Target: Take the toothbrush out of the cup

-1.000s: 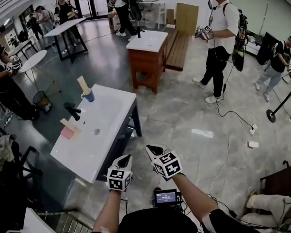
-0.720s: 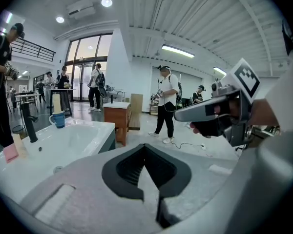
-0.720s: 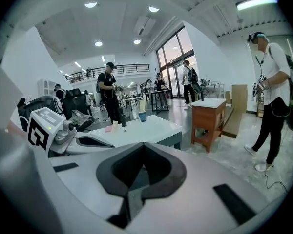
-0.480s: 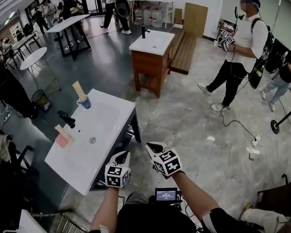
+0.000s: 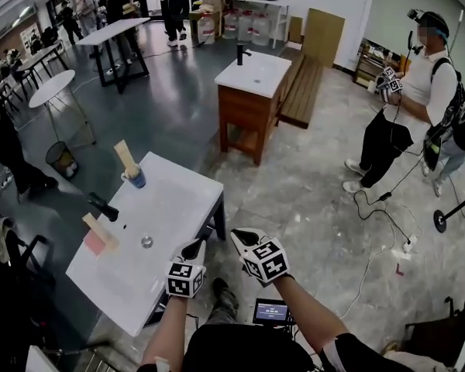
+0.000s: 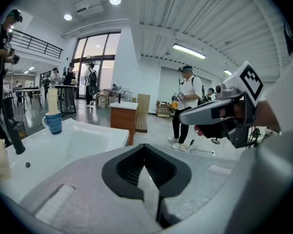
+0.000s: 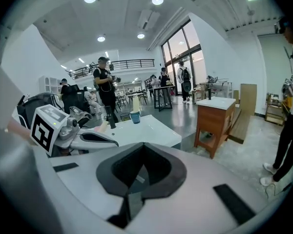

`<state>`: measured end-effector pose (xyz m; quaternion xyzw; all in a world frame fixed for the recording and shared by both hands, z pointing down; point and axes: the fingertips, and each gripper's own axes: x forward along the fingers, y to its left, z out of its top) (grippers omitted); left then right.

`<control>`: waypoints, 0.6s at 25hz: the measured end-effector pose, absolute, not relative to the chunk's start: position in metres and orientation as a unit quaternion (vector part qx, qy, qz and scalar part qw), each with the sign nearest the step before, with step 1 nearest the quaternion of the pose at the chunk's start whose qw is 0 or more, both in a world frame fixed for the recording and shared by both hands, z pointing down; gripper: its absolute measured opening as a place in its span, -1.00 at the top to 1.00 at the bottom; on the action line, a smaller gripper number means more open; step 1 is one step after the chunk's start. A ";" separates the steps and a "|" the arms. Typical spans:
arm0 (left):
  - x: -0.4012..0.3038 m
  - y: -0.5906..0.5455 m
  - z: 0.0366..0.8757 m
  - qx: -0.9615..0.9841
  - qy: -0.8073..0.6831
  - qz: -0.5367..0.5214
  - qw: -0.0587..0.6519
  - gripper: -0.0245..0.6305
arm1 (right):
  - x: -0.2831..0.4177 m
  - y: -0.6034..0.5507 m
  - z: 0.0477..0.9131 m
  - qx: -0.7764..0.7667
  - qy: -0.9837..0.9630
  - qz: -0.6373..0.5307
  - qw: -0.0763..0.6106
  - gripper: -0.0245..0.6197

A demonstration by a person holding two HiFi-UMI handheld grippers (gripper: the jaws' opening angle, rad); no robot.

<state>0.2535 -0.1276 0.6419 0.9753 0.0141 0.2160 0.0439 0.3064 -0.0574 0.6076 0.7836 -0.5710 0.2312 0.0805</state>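
Basically nothing is done on this one yet. The toothbrush [image 5: 125, 158], which looks like a tan, flat stick-shaped thing (can't tell if it's boxed), stands tilted in the blue cup [image 5: 137, 179]. The cup sits at the far left corner of the white tabletop [image 5: 178, 200], a bit beyond the black faucet [image 5: 102, 206]. So the whole job is left: get over to the cup, open up, grab the brush and lift it clear.

As for the tools, both sit at the near edge of the tabletop, well apart from the cup. The left tool [image 5: 192, 248] hangs right by the near corner and the right tool [image 5: 237, 235] is just beside it, out over the floor. In the left gripper view the jaws meet at the tips with nothing between them, so it's closed and empty. Same story in the right gripper view, pinched together on nothing. Neither one touches the cup, the brush or the tabletop as far as I can see.

My guess is one of them has to open before it's any use here, and steadying the cup with the other might help.
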 end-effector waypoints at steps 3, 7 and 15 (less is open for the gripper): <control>0.285 -0.156 0.637 0.976 0.011 0.212 0.051 0.90 | 0.339 -0.085 0.600 0.784 -0.572 0.225 0.089 0.90; 0.325 -0.197 0.629 0.977 0.002 0.204 0.058 0.90 | 0.380 -0.125 0.588 0.777 -0.581 0.218 0.102 0.90; 0.375 -0.261 0.622 0.978 -0.024 0.192 0.074 0.90 | 0.429 -0.201 0.583 0.755 -0.606 0.218 0.124 0.90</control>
